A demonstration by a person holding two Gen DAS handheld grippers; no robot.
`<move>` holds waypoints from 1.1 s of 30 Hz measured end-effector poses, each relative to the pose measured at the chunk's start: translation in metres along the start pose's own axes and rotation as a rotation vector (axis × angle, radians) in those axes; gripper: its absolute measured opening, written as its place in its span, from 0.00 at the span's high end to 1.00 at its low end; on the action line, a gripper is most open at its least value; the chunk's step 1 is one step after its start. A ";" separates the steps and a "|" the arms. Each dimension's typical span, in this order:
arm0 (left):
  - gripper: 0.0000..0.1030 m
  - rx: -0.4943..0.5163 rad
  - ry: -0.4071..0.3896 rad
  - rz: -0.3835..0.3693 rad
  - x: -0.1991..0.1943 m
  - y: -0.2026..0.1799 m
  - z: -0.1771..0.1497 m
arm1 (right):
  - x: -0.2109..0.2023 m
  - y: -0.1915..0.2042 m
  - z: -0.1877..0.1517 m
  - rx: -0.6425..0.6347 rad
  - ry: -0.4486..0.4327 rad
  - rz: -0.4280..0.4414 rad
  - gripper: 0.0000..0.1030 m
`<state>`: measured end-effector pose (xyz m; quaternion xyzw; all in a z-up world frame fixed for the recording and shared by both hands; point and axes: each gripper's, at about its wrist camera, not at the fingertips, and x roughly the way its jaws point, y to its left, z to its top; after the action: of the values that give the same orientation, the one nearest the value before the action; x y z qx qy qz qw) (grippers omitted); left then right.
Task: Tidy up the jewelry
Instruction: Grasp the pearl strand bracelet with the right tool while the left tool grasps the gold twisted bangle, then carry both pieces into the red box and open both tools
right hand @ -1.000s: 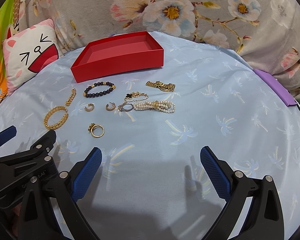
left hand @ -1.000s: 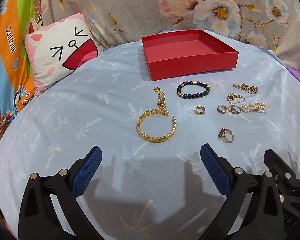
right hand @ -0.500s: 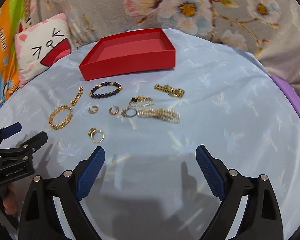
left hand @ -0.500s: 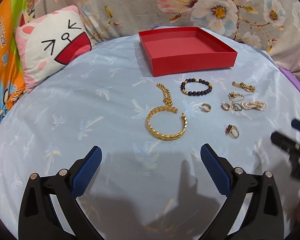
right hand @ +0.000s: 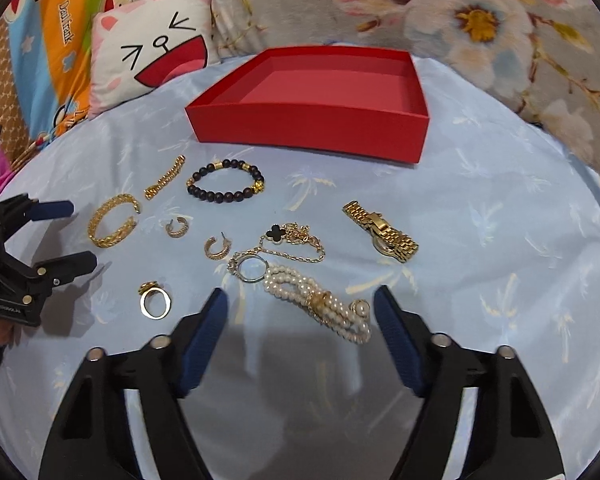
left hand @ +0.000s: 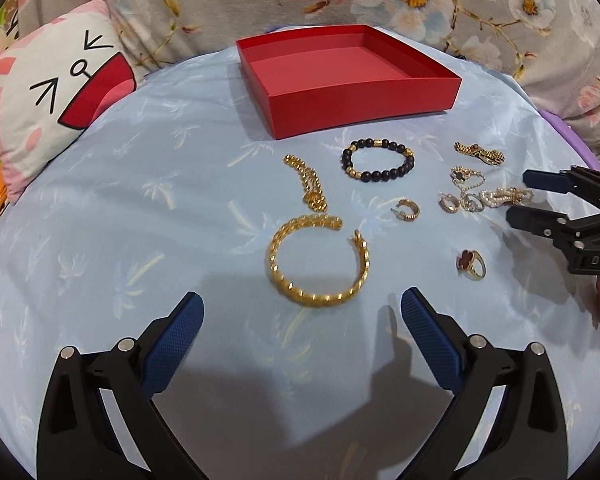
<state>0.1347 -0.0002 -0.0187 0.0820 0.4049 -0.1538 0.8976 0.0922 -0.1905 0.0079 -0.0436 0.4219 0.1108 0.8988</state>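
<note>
A pale blue palm-print cloth (left hand: 140, 208) covers the surface, floral fabric (right hand: 480, 20) behind. A shallow red cardboard box (right hand: 312, 128) sits at the far edge. Gold and pearl jewelry lies scattered before it; the white pearl bracelet (right hand: 320, 300) lies between the right gripper (right hand: 300, 312)'s spread fingers. Left gripper (left hand: 302, 316) released.

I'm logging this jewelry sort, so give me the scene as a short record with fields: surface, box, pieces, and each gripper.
surface: pale blue cloth
box: red box, open, nothing visible inside
pieces: all on the cloth; gold bangle, black bead bracelet, pearl bracelet, ring with red stone
left gripper: open, holds nothing, bangle just ahead
right gripper: open, either side of the pearl bracelet
</note>
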 end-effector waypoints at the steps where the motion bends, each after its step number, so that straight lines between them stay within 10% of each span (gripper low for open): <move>1: 0.06 0.000 0.005 -0.005 0.002 0.000 0.001 | 0.004 -0.001 0.002 -0.004 0.008 -0.002 0.41; 11: 0.07 -0.043 0.055 -0.053 0.005 0.010 0.004 | 0.003 -0.017 -0.005 0.090 0.035 0.016 0.84; 21: 0.47 -0.041 0.026 -0.045 -0.006 0.010 0.003 | -0.014 -0.012 -0.024 0.195 0.033 0.006 0.85; 33: 0.48 -0.013 0.007 -0.103 -0.034 0.004 0.005 | -0.047 -0.005 -0.020 0.217 -0.030 -0.021 0.86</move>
<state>0.1185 0.0094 0.0106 0.0556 0.4127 -0.1968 0.8876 0.0489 -0.2062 0.0309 0.0510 0.4174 0.0558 0.9056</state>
